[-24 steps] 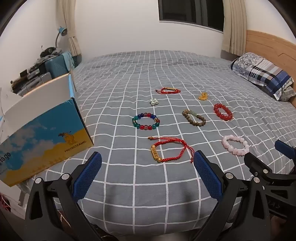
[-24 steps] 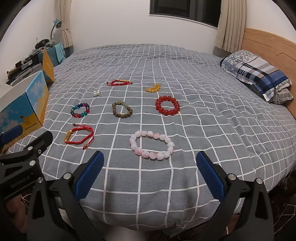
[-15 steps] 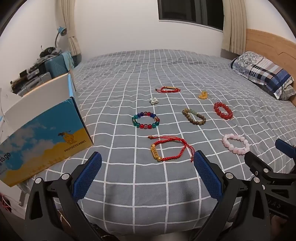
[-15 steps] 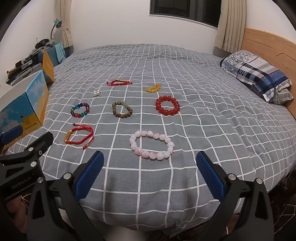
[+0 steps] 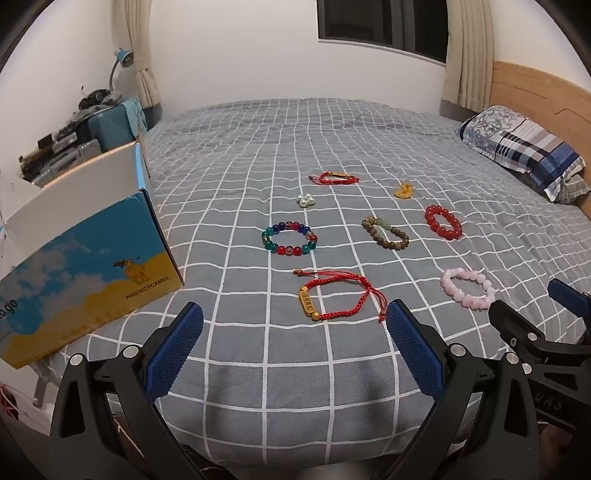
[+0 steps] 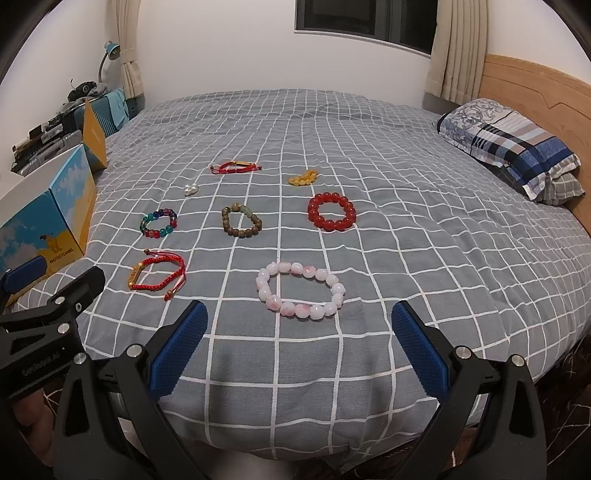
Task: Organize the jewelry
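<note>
Left gripper [image 5: 291, 319] agape — right gripper [image 6: 299, 319] likewise

We see a plaid pillow [image 6: 517, 155] against the wooden headboard [image 6: 535, 81]. Cream curtains [image 6: 458, 51] flank a dark window [image 6: 362, 18], and a blue lamp [image 5: 123, 59] stands over clutter.
</note>
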`<state>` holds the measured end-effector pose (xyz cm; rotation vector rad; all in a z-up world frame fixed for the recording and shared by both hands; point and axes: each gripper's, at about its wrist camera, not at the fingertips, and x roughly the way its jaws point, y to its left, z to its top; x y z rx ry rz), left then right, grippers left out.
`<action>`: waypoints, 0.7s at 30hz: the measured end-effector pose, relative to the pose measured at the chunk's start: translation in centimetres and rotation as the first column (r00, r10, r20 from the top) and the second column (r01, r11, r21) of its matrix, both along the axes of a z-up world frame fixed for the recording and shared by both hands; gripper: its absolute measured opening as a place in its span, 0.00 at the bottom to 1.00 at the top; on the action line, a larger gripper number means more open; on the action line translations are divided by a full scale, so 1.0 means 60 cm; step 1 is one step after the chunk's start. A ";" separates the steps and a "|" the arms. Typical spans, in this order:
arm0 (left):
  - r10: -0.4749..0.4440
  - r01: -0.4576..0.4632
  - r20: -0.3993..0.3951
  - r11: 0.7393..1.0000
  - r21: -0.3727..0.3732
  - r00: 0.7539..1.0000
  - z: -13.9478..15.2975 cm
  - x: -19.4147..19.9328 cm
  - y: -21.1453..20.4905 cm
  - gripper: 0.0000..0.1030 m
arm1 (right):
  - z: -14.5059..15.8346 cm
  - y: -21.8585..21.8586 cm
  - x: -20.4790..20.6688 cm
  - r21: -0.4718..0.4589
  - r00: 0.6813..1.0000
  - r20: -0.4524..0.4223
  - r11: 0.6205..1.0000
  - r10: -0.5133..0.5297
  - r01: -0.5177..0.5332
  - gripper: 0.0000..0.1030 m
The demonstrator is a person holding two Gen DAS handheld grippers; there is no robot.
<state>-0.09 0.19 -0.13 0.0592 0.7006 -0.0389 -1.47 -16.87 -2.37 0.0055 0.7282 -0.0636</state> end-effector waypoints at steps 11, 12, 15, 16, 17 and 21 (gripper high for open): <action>-0.016 0.016 0.005 1.000 -0.010 1.000 0.004 0.000 -0.002 0.95 | 0.000 -0.001 0.000 0.000 1.000 0.002 1.000 0.000 0.000 0.93; -0.016 0.016 0.004 1.000 -0.011 1.000 0.004 0.000 -0.002 0.95 | 0.000 -0.001 0.000 -0.001 1.000 0.002 1.000 0.000 0.000 0.93; -0.013 0.013 0.001 1.000 -0.015 1.000 0.005 0.000 0.001 0.95 | 0.000 -0.001 0.000 -0.001 1.000 0.001 1.000 0.000 0.000 0.93; -0.011 0.011 0.001 1.000 -0.016 1.000 0.006 0.000 0.001 0.95 | 0.000 -0.001 0.000 0.000 1.000 0.002 1.000 0.000 0.000 0.93; -0.010 0.010 0.000 1.000 -0.016 1.000 0.005 0.000 0.002 0.95 | 0.000 -0.001 0.000 -0.001 1.000 0.002 1.000 0.000 0.000 0.93; -0.006 0.006 -0.004 1.000 -0.012 1.000 0.005 0.001 0.003 0.95 | 0.000 -0.001 0.000 -0.001 1.000 0.002 1.000 0.000 0.000 0.93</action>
